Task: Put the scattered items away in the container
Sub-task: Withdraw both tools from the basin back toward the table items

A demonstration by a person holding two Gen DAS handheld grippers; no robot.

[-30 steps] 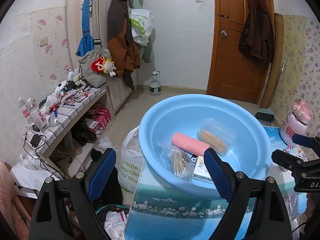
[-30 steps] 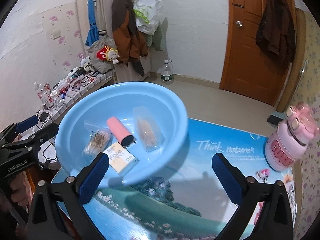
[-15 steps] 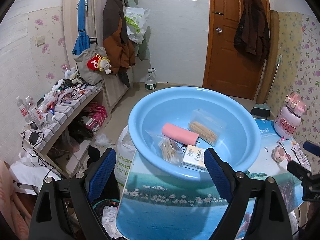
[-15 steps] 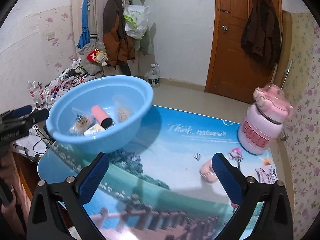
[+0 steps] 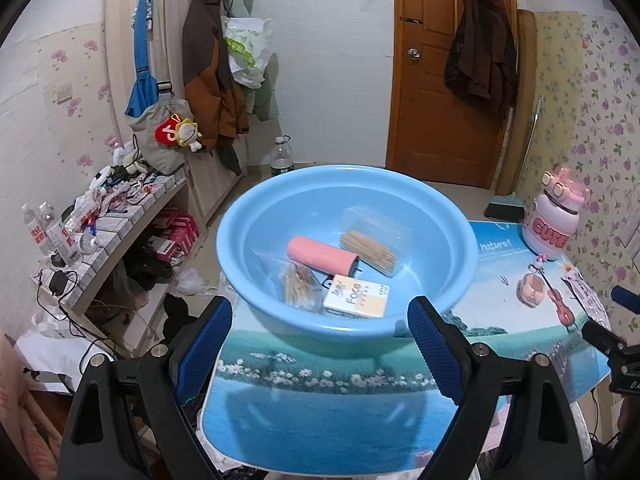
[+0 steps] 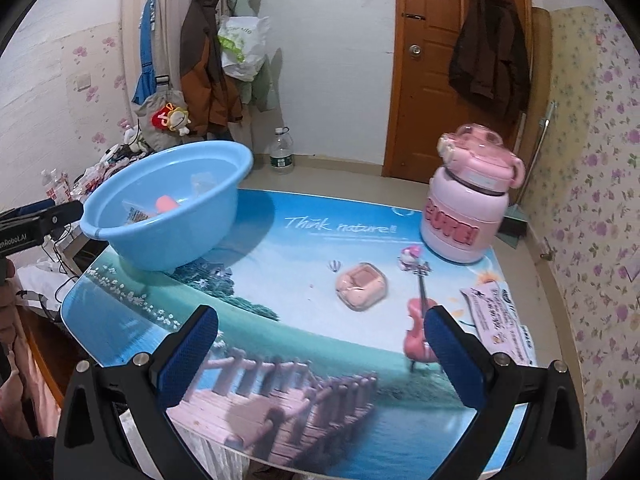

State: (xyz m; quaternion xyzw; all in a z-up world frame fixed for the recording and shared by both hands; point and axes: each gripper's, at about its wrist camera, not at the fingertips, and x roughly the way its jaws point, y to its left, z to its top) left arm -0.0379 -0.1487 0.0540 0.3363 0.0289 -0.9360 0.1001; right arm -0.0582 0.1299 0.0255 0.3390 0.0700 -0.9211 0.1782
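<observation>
A light blue basin [image 5: 444, 220] stands on the left part of the picture-print table [image 6: 280, 300]. In it lie a pink roll [image 5: 320, 257], a clear box of toothpicks [image 5: 372, 246], a bag of cotton swabs [image 5: 299, 285] and a white "Face" box [image 5: 356, 298]. My left gripper [image 5: 319, 309] is open, just short of the basin's near rim, with nothing in it. On the table's right lie a small pink case [image 6: 362, 286], a pink violin charm [image 6: 419, 322] and a printed packet [image 6: 496, 320]. My right gripper [image 6: 321, 317] is open and empty, on the near side of the case.
A tall pink bottle [image 6: 468, 208] stands at the table's far right corner. The basin [image 6: 172, 240] overhangs the table's left edge. Left of the table is a cluttered shelf [image 5: 120, 216] with cables and bags on the floor. Coats hang on the wall and door.
Both grippers have drawn back from the basin. The right one swung rightward, so the basin slid to the left of its view and the pink case, charm and packet came into sight.
</observation>
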